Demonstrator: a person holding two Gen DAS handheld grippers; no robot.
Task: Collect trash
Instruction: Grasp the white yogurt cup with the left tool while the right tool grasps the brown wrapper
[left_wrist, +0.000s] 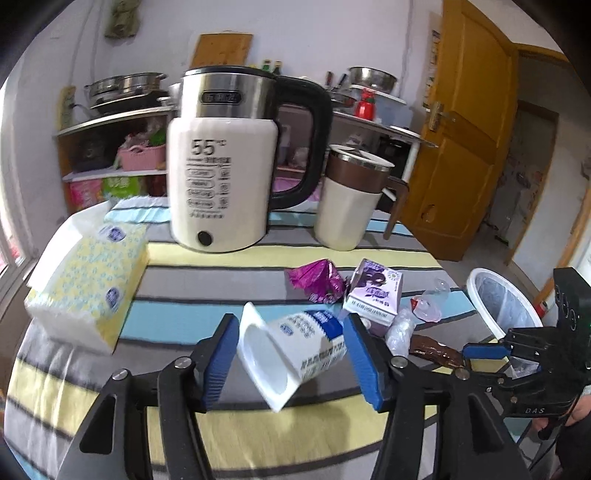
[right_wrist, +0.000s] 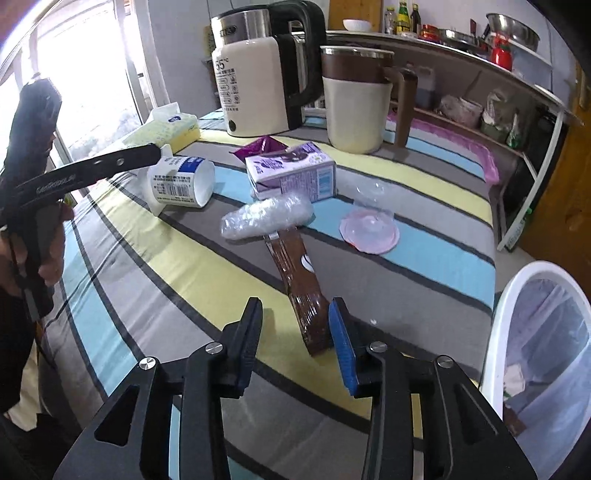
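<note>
Our bin (right_wrist: 506, 314) is cut off at the frame edge, while our left hand-held gripper (left_wrist: 291, 360) straddles the tipped yogurt cup (left_wrist: 291, 354), jaws apart, and our right hand-held gripper (right_wrist: 295, 339) gapes over the brown wrapper (right_wrist: 299, 288) on the striped worktop (right_wrist: 155, 266).

Striped tablecloth (right_wrist: 192, 266): woven cloth, matt. Yogurt cup (left_wrist: 295, 350): smooth white plastic, printed label. Brown wrapper (right_wrist: 303, 288): glossy, wrinkled foil-like film. Purple carton (right_wrist: 291, 173): printed paper, slight sheen. Kettle (left_wrist: 221, 158): brushed metal top, cream smooth body, black plastic handle at 3 o'clock. Gripper pads (right_wrist: 341, 343): blue, ribbed.

Striped table (right_wrist: 155, 266), kettle (left_wrist: 221, 162), mug (left_wrist: 351, 199), wrappers (right_wrist: 299, 291)
</note>
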